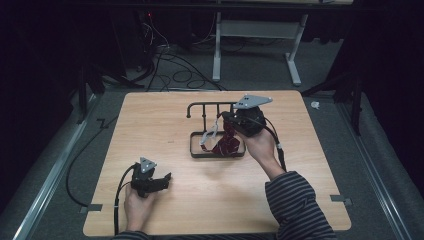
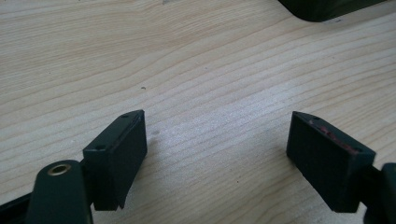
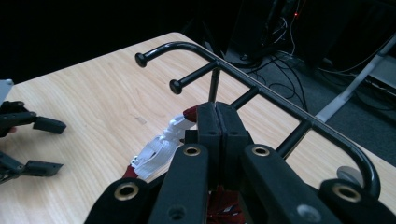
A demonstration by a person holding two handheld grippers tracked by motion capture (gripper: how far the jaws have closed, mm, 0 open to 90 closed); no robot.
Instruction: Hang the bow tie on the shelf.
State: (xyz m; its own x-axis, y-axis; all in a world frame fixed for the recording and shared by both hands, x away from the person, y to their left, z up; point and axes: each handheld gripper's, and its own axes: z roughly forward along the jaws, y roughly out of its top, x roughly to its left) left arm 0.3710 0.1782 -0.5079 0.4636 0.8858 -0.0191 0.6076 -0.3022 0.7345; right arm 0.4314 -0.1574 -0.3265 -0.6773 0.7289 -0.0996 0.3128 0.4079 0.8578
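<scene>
Parking low on the near-left of the table (image 1: 165,210), the left tool (image 1: 167,180) has its jaws spread wide with nothing between them, just bare wood grain below. Right tool (image 3: 218,128) is further out, mid-table, jaws pinched fully together on a dark red strap (image 1: 226,145) with a white band (image 3: 161,149) attached; the strap's bulk lies in the tray at the foot of a black hook rack (image 1: 212,106), its upper end is lifted in the pinch just below the rack's pegs. Reads as the hang step: strap picked up, not yet on a peg. Next move likely needs a lift and a push toward a free peg (image 3: 176,86), then looping the strap over it before letting go; the grip is thin, so slip is the risk. Can't tell how much fabric sits between the pads.

Table is pale wood laminate, rounded corners. Beyond it: grey carpet, loose black cables (image 1: 175,70), white desk legs (image 1: 217,50), dark room.
</scene>
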